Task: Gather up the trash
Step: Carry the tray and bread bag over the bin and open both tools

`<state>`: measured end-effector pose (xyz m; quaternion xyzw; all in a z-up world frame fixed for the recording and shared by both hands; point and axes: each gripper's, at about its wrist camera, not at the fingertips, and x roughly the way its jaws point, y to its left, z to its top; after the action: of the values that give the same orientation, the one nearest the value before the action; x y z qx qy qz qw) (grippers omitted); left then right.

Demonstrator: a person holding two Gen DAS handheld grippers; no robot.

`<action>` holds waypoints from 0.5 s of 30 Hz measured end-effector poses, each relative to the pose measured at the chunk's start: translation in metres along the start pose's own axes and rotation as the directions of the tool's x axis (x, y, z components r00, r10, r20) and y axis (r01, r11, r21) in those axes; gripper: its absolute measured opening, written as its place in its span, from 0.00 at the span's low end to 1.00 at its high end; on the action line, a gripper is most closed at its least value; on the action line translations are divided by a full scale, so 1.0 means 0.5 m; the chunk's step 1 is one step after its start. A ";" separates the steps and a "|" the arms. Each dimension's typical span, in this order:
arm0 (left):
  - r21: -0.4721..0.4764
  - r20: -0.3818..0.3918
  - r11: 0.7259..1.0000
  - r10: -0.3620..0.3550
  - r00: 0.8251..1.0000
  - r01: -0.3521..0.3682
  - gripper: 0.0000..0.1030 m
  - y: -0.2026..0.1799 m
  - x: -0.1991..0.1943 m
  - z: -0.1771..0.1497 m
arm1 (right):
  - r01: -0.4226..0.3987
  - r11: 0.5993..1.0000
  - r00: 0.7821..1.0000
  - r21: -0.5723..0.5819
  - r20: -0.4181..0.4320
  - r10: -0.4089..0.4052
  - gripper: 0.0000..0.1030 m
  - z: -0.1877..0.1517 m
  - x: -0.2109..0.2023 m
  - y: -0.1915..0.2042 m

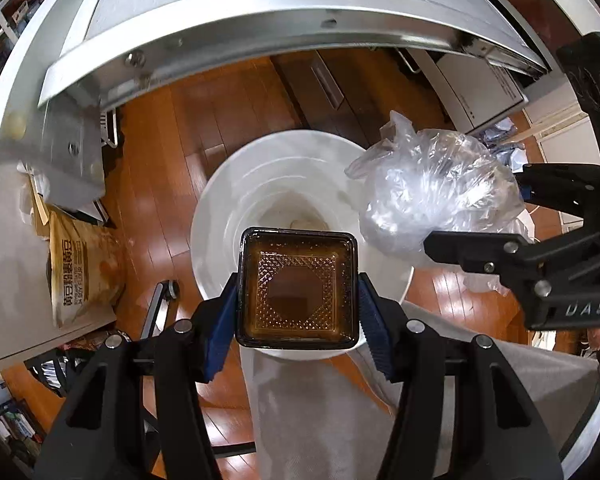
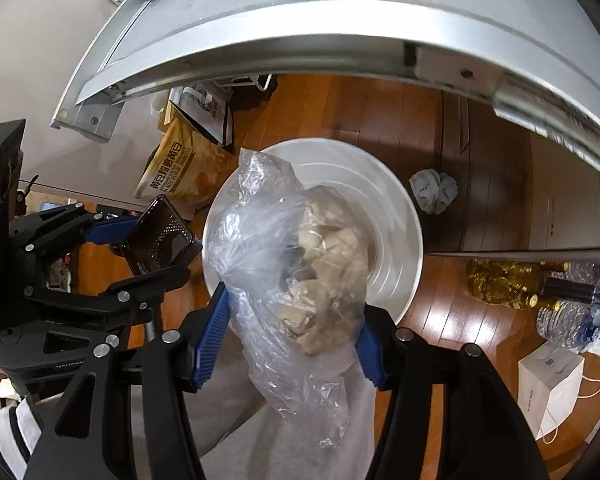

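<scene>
Clamped in the left gripper (image 1: 298,300), a brown square tray (image 1: 297,286) is held over the white bin (image 1: 220,200); the right gripper (image 2: 292,322) pinches a plastic bag (image 2: 284,256) (crumpled tissue inside) above its rim, ready for dropping.

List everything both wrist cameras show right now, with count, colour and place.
bin: one, white, on the floor below both tools
tray: one, square, brown, clamped in the left tool
plastic bag: one, clear, beige lumps inside, clamped in the right tool
table: one, silver edge, above the bin
flour bag: one, tan, on the floor left of the bin
paper wad: one, grey, on the floor right of the bin
paper box: one, white, floor at far right
left tool: black, blue pads
right tool: black, blue pads
</scene>
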<state>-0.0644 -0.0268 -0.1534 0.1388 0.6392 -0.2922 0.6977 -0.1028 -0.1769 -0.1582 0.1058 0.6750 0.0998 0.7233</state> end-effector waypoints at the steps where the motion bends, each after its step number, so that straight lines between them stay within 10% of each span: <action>1: 0.001 0.003 1.000 0.004 1.000 -0.004 0.55 0.001 0.000 0.004 | 0.003 1.000 1.000 0.000 0.001 -0.003 0.54 0.004 0.000 0.001; 5: -0.001 0.013 1.000 0.016 1.000 -0.016 0.57 0.001 -0.004 0.017 | 0.015 1.000 1.000 0.013 0.021 -0.016 0.57 0.014 -0.008 -0.001; 9: -0.004 0.030 1.000 0.019 0.999 -0.019 0.80 -0.001 -0.019 0.020 | 0.009 1.000 0.999 0.029 0.041 -0.010 0.66 0.009 -0.024 -0.005; 15: -0.019 0.026 1.000 0.019 0.999 -0.018 0.80 -0.004 -0.031 0.023 | 0.002 0.999 0.998 0.041 0.063 -0.005 0.74 0.009 -0.049 -0.012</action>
<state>-0.0563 -0.0315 -0.1362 0.1342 0.6313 -0.2815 0.7100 -0.1000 -0.1899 -0.1362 0.1226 0.6541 0.0811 0.7420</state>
